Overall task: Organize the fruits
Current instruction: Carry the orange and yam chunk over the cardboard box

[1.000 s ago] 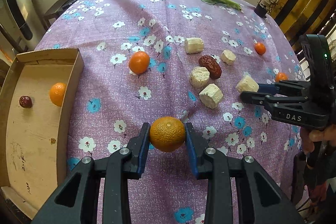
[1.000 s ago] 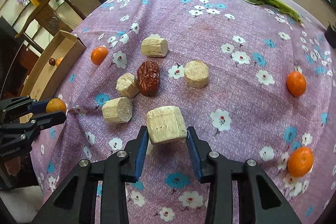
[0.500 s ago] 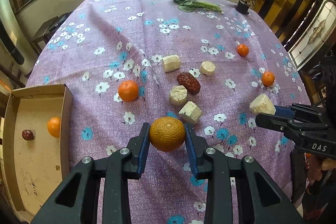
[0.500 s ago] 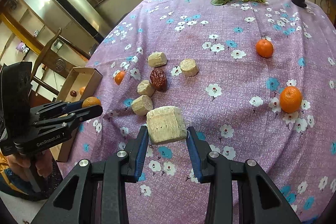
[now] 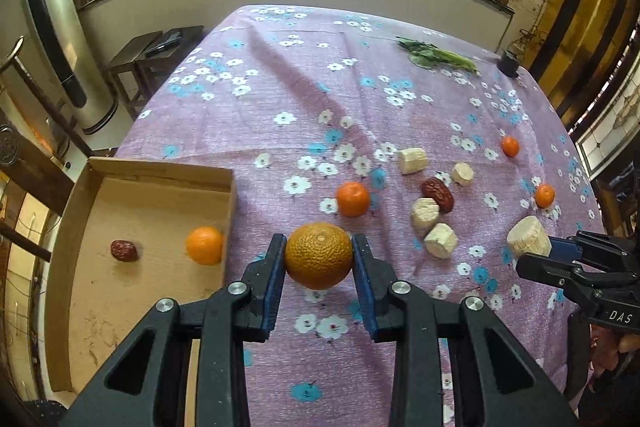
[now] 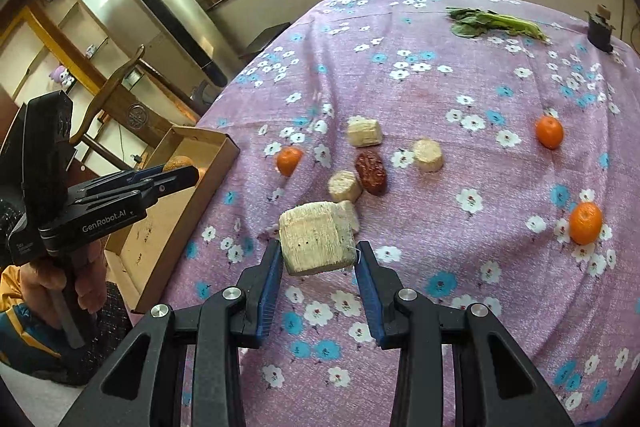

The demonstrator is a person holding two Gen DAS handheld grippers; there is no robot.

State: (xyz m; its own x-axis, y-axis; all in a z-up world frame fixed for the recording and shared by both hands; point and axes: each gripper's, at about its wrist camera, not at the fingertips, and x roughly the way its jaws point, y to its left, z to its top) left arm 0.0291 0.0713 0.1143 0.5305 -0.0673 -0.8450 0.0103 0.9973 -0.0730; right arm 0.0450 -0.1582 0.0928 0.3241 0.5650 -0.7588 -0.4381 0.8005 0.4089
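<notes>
box [image 5: 144, 187] left on table [image 5: 280, 99], fruits [image 5: 434, 217] scattered right, greens [image 5: 436, 55] behind

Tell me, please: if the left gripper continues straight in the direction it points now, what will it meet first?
Probably the purple flowered tablecloth. The left gripper, shut on a mandarin, points steeply down past the cardboard box; the loose mandarin lies close, but depth is unclear.

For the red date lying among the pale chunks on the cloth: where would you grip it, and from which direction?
Grip the red date across its narrow middle, coming from above. It lies flat and oblong, so the short axis probably suits the jaws. One pale chunk touches its lower left side, so that finger gets little room; its right side is open cloth.
</notes>
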